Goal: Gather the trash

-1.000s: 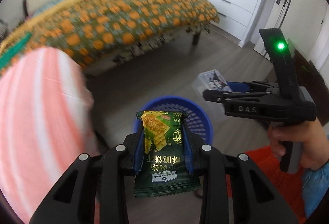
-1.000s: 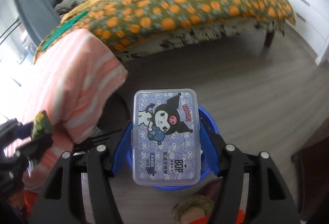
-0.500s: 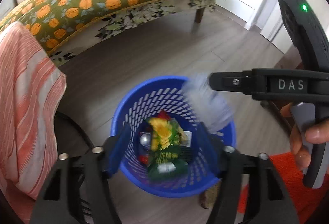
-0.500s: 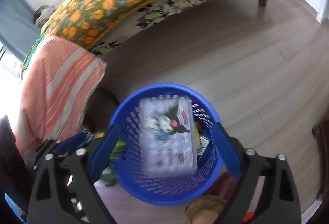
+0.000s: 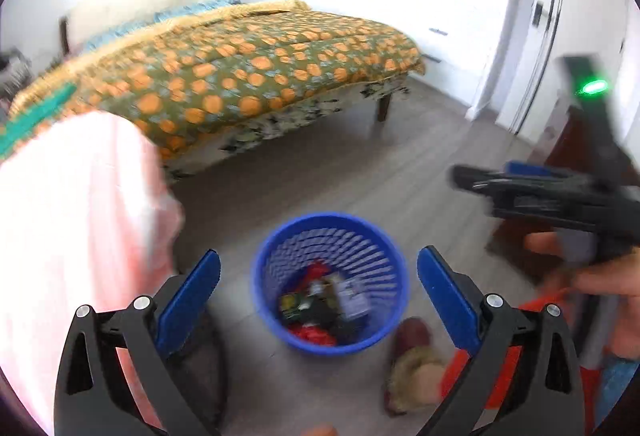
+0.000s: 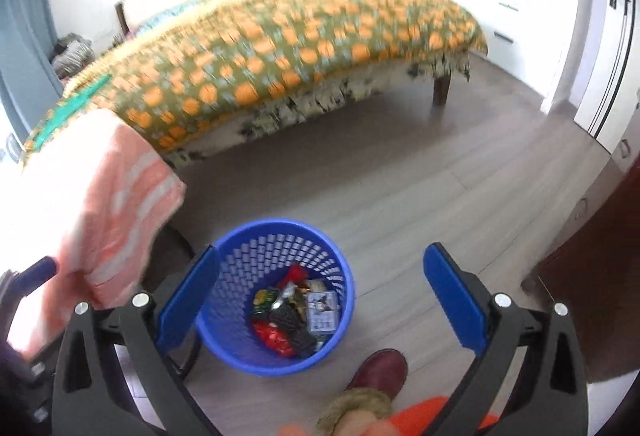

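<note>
Your left gripper (image 5: 318, 270) hangs over the blue basket (image 5: 280, 320), and its jaws have just been opening; they now stand wide apart with nothing between them. Your right gripper (image 6: 322, 264) shows the same: jaws that have just been opening, now spread wide, nothing held.

The trash is in the basket. From the right wrist view the basket (image 6: 240, 348) sits on the grey floor (image 6: 400, 176) at about 6 o'clock, below and between the blue pads. Inside it, the clear plastic box (image 6: 322, 312) with the cartoon print lies at the 3 o'clock side of the pile, tilted against the wall. The green snack packet (image 6: 264, 300) lies at about 9 o'clock, with a red wrapper (image 6: 274, 336) at 7 o'clock and another red piece toward 12. Some dark items sit in the middle; you cannot tell what they are.

From the left wrist view the pile is blurred, but the green packet (image 5: 294, 306) and the box (image 5: 352, 298) show in the bottom of the basket.

A dark red shoe (image 6: 380, 370) stands just beside the basket at 5 o'clock. A pink striped cloth (image 6: 100, 204) hangs at 9 o'clock, and the bed (image 6: 280, 48) fills the 12 o'clock side.
</note>
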`<state>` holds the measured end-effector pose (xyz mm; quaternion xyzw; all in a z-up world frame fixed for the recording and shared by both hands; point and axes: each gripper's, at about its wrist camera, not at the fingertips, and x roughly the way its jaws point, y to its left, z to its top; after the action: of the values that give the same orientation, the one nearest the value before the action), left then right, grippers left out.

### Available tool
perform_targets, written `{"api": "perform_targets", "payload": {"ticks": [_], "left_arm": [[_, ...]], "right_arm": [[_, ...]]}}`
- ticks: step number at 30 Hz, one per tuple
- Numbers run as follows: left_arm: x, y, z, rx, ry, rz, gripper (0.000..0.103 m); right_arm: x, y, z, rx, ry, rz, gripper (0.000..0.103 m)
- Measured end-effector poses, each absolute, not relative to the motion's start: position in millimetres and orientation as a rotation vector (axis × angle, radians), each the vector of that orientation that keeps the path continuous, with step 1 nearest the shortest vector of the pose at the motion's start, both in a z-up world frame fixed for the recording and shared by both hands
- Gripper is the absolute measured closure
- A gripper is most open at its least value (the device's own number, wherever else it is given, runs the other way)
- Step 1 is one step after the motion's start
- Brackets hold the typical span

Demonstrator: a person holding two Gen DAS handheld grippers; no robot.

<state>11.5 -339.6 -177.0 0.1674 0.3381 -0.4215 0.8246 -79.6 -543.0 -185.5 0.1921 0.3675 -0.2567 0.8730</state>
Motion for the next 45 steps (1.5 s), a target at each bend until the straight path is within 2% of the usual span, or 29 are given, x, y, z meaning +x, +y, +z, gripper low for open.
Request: {"api": "perform_targets", "payload": {"ticks": [4, 10, 20, 45], "left_arm": [[-0.7, -321.0, -169.2, 0.328, 0.694, -0.903, 0.005], [-8.0, -309.0, -174.8, 0.385, 0.728, -0.808, 0.005], [-1.4, -303.6, -187.8, 0.392, 0.822, -0.791, 0.005], [3.2, -311.9, -208.5, 0.434, 0.891, -0.737, 0.005]], "right_arm": [[-110.7, -520.5, -171.6, 0.499, 0.697, -0.506, 0.005], [-124.1, -491.2, -162.0, 0.427, 0.690, -0.513, 0.005], [-131.3, -464.9, -186.8, 0.373, 0.841, -0.479, 0.005], [-133.8, -458.4, -200.4, 0.358, 0.883, -0.458, 0.005]]}}
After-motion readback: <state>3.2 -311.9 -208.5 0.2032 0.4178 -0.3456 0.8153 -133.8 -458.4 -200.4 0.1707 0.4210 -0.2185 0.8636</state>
